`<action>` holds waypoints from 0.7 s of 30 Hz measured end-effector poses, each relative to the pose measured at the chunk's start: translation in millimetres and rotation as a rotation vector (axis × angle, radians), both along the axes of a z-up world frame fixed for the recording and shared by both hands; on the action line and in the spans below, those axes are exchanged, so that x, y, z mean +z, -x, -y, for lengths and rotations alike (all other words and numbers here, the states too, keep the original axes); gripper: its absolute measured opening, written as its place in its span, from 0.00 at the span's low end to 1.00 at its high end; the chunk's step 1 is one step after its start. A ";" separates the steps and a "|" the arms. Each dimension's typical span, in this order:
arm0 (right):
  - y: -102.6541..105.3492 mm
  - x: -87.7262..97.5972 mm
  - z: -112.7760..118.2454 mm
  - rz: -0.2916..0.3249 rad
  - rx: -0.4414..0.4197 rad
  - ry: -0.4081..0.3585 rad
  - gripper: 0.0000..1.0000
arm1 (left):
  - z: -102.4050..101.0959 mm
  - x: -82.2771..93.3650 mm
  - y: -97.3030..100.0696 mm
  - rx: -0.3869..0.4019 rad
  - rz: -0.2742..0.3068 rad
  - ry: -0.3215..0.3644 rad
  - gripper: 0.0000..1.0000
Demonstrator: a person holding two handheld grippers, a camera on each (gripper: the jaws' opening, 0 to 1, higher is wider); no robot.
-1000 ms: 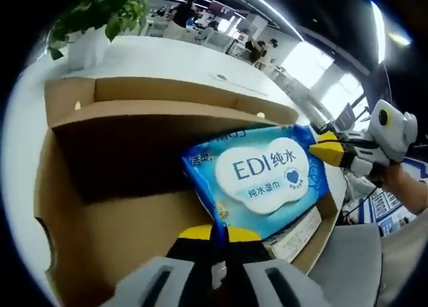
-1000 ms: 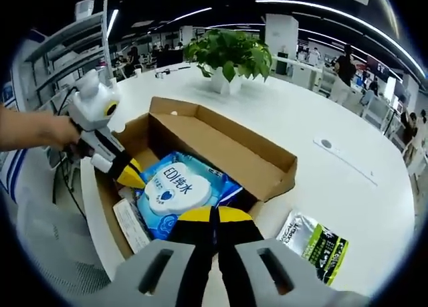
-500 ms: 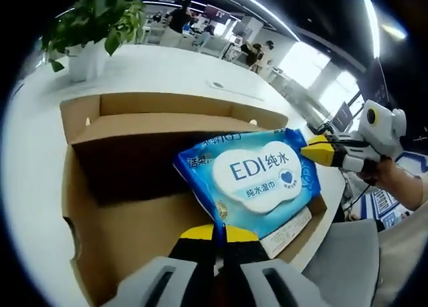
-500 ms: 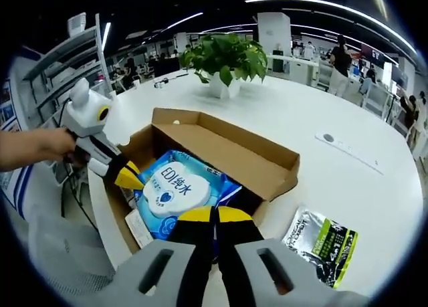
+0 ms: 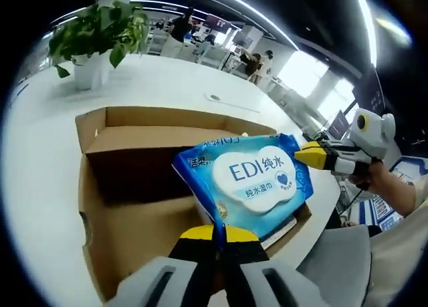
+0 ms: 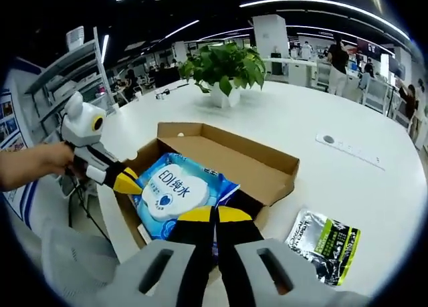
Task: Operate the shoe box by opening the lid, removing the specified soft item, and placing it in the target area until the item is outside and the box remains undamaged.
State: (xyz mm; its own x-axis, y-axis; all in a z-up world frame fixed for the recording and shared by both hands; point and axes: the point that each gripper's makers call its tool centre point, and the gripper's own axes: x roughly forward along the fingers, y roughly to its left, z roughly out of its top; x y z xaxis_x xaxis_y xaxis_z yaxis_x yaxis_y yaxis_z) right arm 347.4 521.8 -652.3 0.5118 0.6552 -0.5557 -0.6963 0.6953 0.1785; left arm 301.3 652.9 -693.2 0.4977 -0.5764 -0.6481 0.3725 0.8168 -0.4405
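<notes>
the left gripper point(image 5: 219, 235) is pinched closed on one edge of the blue wet-wipe pack point(image 5: 249, 178), and the right gripper point(image 6: 214, 217) is closed on the opposite edge, so the pack hangs between the two, tilted, above the open cardboard box point(image 5: 134, 186), in the right gripper view over the box's near end. going down in size: the round white table point(image 6: 348, 180) carries the box with its flaps up, a potted green plant point(image 6: 224, 63) stands well behind the box, and a small green-and-black packet point(image 6: 326, 243) lies on the table just beside the box
</notes>
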 end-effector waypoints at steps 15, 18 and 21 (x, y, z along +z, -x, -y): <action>-11.5 27.3 30.1 0.029 -0.063 -0.049 0.00 | 36.1 46.5 -4.6 -0.015 0.071 0.023 0.00; -13.6 33.4 38.6 0.033 -0.083 -0.060 0.00 | 44.6 53.4 -6.8 -0.029 0.081 0.026 0.00; -15.4 37.3 47.5 0.037 -0.096 -0.064 0.00 | 51.9 59.4 -8.3 -0.041 0.091 0.033 0.00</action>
